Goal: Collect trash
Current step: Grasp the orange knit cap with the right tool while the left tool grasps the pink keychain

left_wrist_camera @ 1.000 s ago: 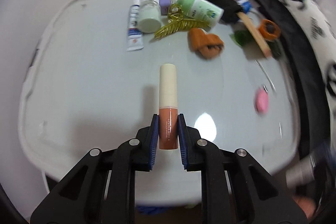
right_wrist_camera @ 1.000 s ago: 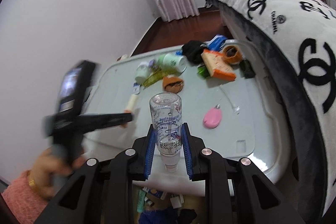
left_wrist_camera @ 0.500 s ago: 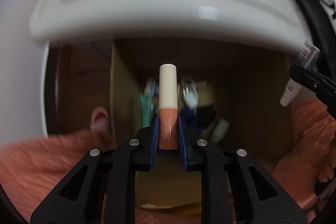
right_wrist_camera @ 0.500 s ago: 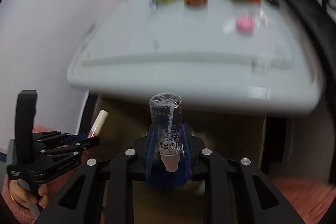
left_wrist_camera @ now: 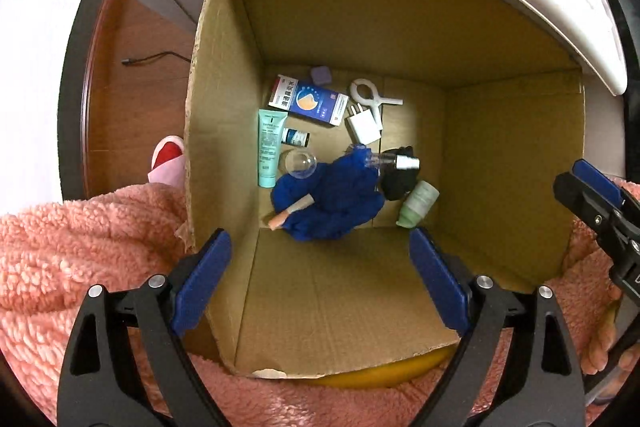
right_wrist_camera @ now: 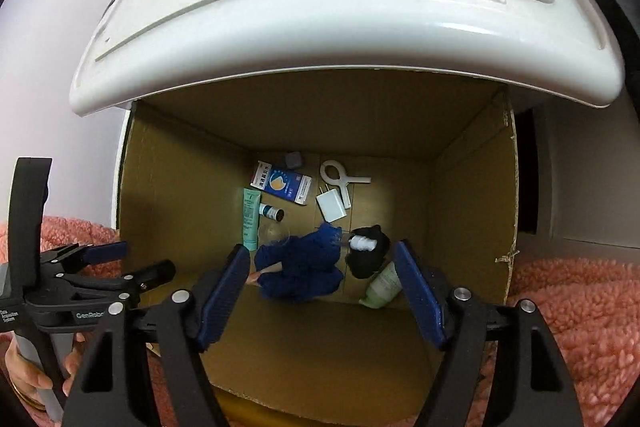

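Both grippers hover open and empty over a cardboard box [left_wrist_camera: 500,163] [right_wrist_camera: 472,195] that stands below the white table edge. My left gripper [left_wrist_camera: 320,267] has its jaws wide apart. My right gripper [right_wrist_camera: 320,283] is also wide open. In the box the brown lip gloss tube [left_wrist_camera: 291,211] [right_wrist_camera: 265,270] lies against a blue cloth [left_wrist_camera: 332,199] [right_wrist_camera: 300,267]. The clear spray bottle [left_wrist_camera: 390,159] [right_wrist_camera: 360,242] lies on a black item beside the cloth. The left gripper shows at the left of the right wrist view [right_wrist_camera: 116,263]; the right gripper shows at the right of the left wrist view [left_wrist_camera: 596,187].
The box also holds a teal tube [left_wrist_camera: 269,147], a blue and white carton [left_wrist_camera: 308,99], a white charger [left_wrist_camera: 363,125], a white clip [left_wrist_camera: 372,95] and a pale green bottle [left_wrist_camera: 418,203]. The white table [right_wrist_camera: 360,39] overhangs the box's far side. Pink fleece [left_wrist_camera: 80,247] surrounds the box.
Both grippers swung from above the table down over the box and opened. The lip gloss tube and the clear bottle left the jaws and now lie in the box.
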`<state>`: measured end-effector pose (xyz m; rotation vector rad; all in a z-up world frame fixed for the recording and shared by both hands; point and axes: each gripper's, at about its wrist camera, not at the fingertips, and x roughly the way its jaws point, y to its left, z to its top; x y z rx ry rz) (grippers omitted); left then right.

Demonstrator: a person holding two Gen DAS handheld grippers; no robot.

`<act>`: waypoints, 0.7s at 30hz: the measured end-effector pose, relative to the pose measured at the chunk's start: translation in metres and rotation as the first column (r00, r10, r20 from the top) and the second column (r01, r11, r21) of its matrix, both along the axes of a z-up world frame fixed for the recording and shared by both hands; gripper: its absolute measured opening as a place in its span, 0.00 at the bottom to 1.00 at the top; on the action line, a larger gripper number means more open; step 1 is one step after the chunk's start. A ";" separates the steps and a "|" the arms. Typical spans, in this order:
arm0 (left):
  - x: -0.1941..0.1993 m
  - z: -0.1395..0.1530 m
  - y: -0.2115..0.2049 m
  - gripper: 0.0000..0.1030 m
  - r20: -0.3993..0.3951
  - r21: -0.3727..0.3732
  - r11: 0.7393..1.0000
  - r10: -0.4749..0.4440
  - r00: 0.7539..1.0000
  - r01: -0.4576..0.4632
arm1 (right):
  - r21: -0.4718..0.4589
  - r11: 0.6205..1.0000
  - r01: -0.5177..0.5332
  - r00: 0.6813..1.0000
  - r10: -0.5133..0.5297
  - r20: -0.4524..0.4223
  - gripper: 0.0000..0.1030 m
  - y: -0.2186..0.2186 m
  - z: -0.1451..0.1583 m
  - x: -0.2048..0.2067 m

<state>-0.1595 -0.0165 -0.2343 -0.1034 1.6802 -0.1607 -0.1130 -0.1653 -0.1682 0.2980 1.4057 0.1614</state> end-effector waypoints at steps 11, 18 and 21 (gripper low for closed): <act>0.047 0.095 -0.003 0.85 0.353 -0.081 0.996 -0.002 0.936 0.033 | -0.105 0.994 0.012 0.958 0.019 0.286 0.77 -0.019 0.083 0.048; 0.131 0.164 0.009 0.85 0.633 -0.058 0.996 0.093 0.769 -0.073 | -0.127 0.988 0.082 0.912 -0.023 0.410 0.86 -0.029 0.104 0.186; 0.139 0.151 0.021 0.85 0.633 -0.063 0.994 0.108 0.767 -0.087 | -0.239 0.963 0.124 0.924 -0.024 0.382 0.87 -0.022 0.077 0.245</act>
